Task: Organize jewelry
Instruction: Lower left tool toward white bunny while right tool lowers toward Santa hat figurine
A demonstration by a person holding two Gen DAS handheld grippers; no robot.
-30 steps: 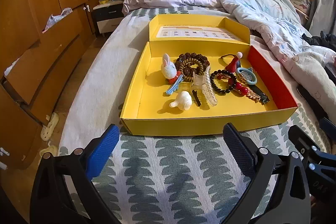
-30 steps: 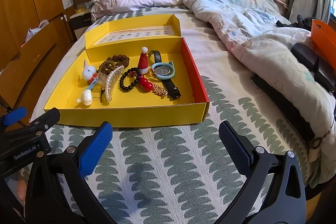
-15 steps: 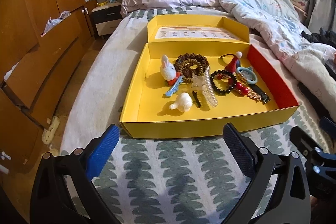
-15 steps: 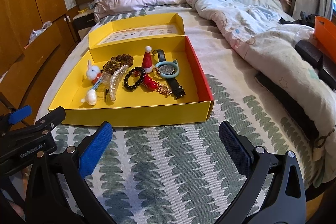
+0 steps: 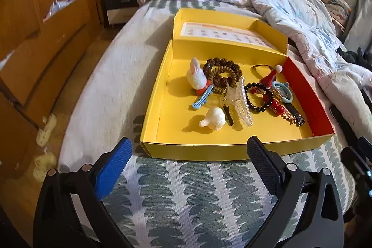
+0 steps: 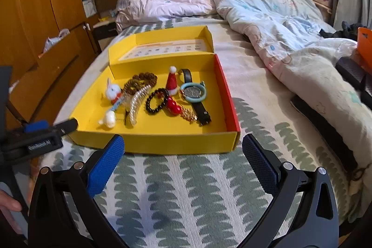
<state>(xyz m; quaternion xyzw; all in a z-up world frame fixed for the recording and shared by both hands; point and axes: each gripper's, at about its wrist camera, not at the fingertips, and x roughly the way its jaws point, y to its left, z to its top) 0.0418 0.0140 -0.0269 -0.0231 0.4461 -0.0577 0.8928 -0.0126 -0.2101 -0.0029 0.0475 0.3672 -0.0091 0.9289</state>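
Both grippers have edged closer to the box since a second ago, so its front wall now sits just past their fingertips. The left gripper [image 5: 187,159] hangs wide open above the leaf-patterned bedspread [image 5: 190,199], holding nothing, its blue pads [image 5: 114,164] well apart. The right gripper [image 6: 182,156] is equally wide and empty, just short of the box's near right corner.

Ahead lies the yellow box [image 5: 197,151], open, its lid folded back toward the pillows and its right wall red inside. The jewelry is clustered in its middle and right part. A pearl hair claw [image 5: 241,101] lies with its long axis running front to back, slightly angled. Just left of it sit a white bunny clip [image 5: 214,121] near the front and a white rabbit charm [image 5: 196,78] farther back, beside a brown bead bracelet [image 5: 222,74]. Right of the claw lies a black bead bracelet [image 5: 258,97], then a small red Santa hat [image 5: 270,78]. The watch [image 6: 194,92], with a blue rim, stretches front to back beside the red wall, its strap end pointing toward the grippers.
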